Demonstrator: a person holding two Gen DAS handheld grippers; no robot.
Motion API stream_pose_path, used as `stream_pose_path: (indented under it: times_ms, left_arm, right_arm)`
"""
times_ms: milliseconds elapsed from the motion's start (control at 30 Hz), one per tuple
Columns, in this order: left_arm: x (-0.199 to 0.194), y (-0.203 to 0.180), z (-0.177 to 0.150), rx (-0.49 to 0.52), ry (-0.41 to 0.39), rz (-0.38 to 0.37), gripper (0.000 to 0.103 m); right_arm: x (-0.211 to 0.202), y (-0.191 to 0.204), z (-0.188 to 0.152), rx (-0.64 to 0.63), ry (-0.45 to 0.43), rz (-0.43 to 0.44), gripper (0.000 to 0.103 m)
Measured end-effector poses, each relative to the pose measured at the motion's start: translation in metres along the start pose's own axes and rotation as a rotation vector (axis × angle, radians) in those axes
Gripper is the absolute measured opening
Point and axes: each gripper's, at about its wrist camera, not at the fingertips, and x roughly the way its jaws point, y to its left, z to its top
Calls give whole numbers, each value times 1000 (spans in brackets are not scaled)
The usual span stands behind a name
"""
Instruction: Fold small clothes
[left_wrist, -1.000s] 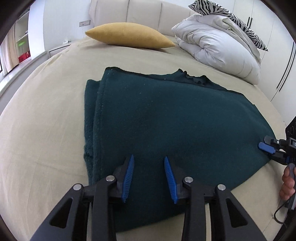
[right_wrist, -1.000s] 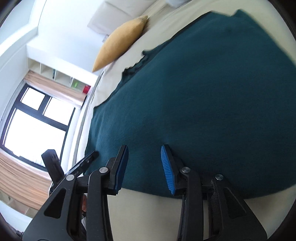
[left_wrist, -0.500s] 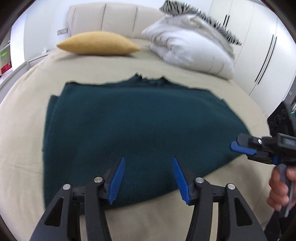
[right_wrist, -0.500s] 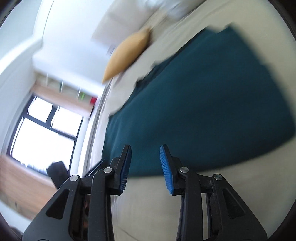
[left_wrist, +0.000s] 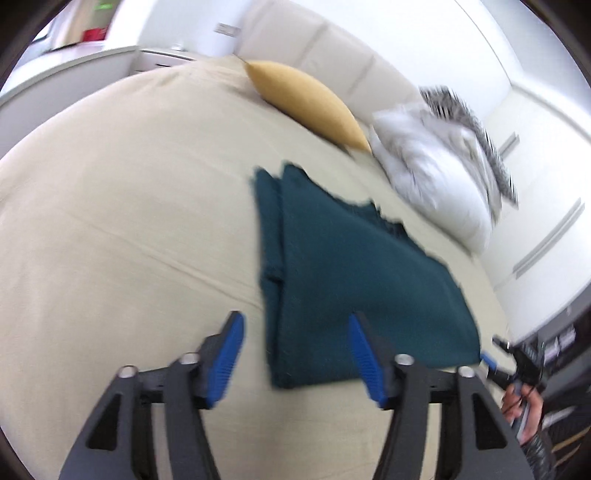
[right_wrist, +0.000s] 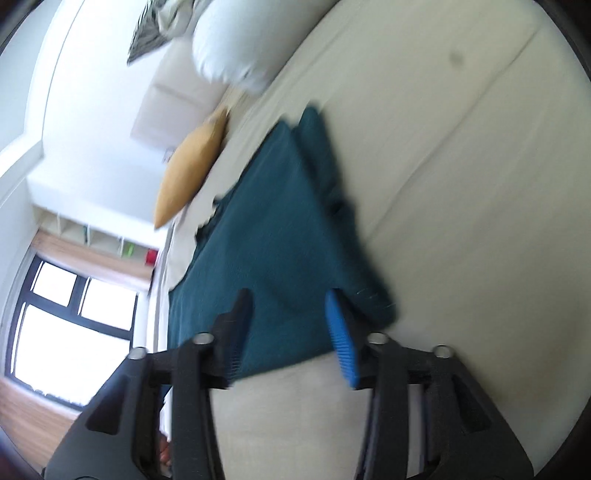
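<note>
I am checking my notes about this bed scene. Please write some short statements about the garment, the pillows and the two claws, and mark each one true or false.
1. The dark green garment lies on the beige bed. True.
2. The left claw is shut on the garment. False: its jaws stand open, having just been opening, with nothing gripped between them.
3. A yellow pillow lies near the headboard. True.
4. The right claw holds the yellow pillow. False: it is open and empty, above the garment's near edge.
5. The white duvet covers the garment. False: it is bunched apart from it, by the headboard.
</note>
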Motion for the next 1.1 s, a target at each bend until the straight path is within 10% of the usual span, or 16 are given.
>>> stream_pose_path:
  times_ms: [267, 533, 733, 1100]
  left_arm:
    - [43, 26, 24, -228, 135, -175, 71]
    - [91, 23, 55, -219, 233, -227, 71]
    - [104, 32, 57, -228, 279, -204, 22]
    - [101, 22, 60, -134, 256, -163, 17]
  right_arm:
    - [64, 73, -10, -90, 114, 117, 57]
    - [150, 131, -26, -79, 258, 249, 57]
    - [200, 171, -30, -117, 355, 315, 57]
    - [297, 219, -61, -220, 494, 190, 51]
